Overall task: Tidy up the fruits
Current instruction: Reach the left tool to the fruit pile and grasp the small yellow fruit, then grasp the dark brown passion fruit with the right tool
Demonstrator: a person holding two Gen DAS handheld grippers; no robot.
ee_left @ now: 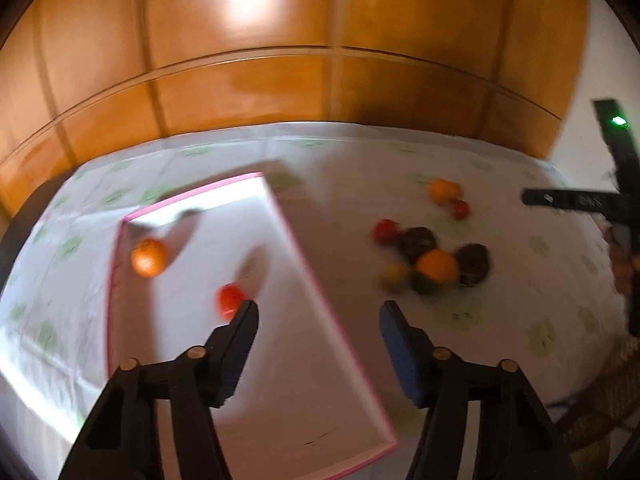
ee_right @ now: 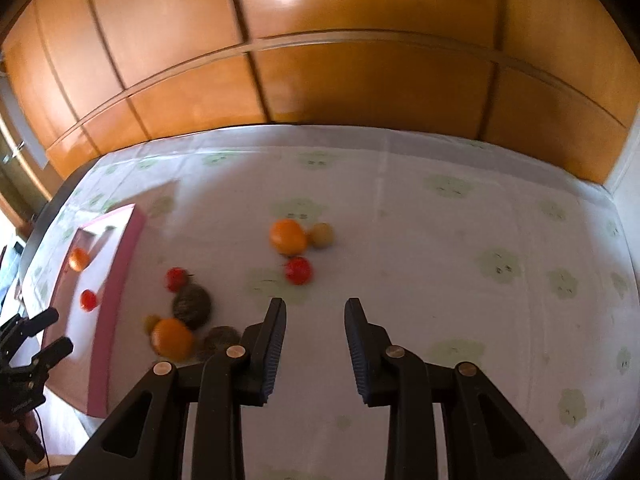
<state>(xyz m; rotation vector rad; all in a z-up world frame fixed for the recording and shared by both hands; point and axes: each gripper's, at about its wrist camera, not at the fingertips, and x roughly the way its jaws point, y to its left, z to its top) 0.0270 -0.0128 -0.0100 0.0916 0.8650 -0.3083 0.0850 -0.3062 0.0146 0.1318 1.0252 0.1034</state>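
A shallow white box with a pink rim (ee_left: 296, 240) lies on the table and holds an orange (ee_left: 149, 257) and a red fruit (ee_left: 229, 298). My left gripper (ee_left: 318, 308) is open and empty above the box's right rim. To its right lies a cluster: a red fruit (ee_left: 385, 231), two dark fruits (ee_left: 418, 240), an orange (ee_left: 437, 266), yellow and green ones. My right gripper (ee_right: 315, 305) is open and empty above the cloth, just short of a red fruit (ee_right: 298, 270), an orange (ee_right: 287, 236) and a tan fruit (ee_right: 321, 234). The box (ee_right: 116, 280) shows at left.
The table has a white cloth with pale green prints (ee_right: 440, 240). Wooden cabinet panels (ee_left: 320, 80) stand along the far edge. The right gripper's black frame (ee_left: 616, 200) shows at the right of the left wrist view. The left gripper (ee_right: 36, 340) shows at the left edge of the right wrist view.
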